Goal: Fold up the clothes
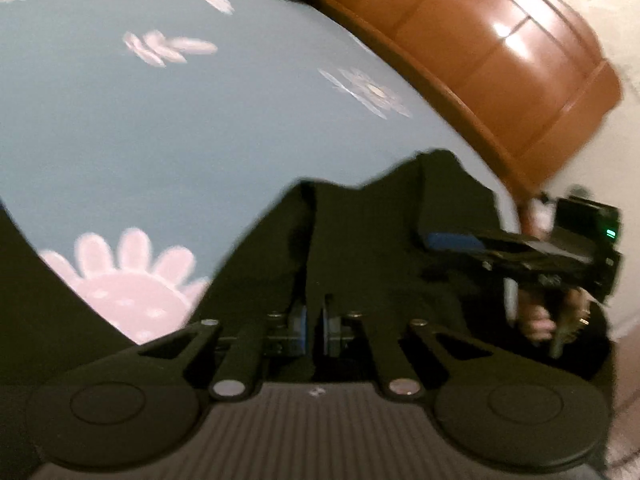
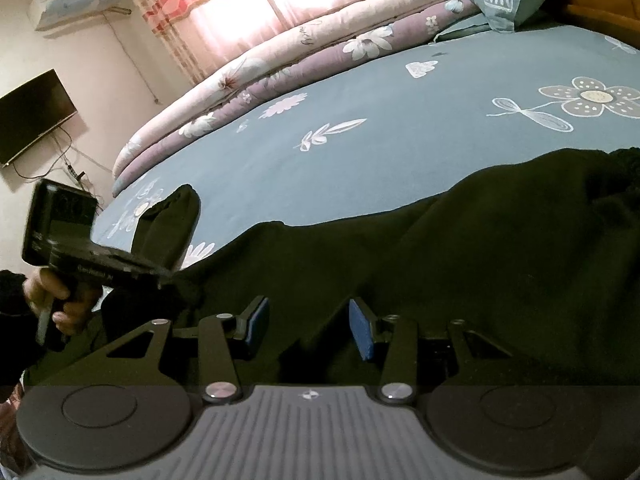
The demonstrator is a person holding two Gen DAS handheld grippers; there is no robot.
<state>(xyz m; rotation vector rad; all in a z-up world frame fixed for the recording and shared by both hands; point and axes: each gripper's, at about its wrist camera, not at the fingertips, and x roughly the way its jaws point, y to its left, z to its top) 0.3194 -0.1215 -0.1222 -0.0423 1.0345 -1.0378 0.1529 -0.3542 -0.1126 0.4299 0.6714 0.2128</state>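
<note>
Two grippers work one dark garment (image 2: pixel 460 248), which lies along the near edge of the bed (image 2: pixel 360 152) on its blue flowered sheet. In our left wrist view the left gripper (image 1: pixel 315 330) has its blue pads drawn nearly together with a ridge of the dark cloth running up between them, so we judge it clenched on the garment's edge. From the right wrist view that same gripper sits at the garment's left end, just below a cuff or sleeve end (image 2: pixel 172 224) that stands up from the sheet.

The right gripper (image 2: pixel 308 328) has its pads well apart. Dark cloth lies beneath and between them, but we see neither pad pressing on it, so this one is released.

The garment's long axis runs across both views, side to side along the bed's edge, with the bulk of the cloth stretching away to the right of the right gripper. Our left hand (image 2: pixel 60 300) already holds one end; the right is nearer the middle and the far end. We judge the coming move turns on the right fingers closing on the cloth directly under them, so both can carry the near edge over.
</note>
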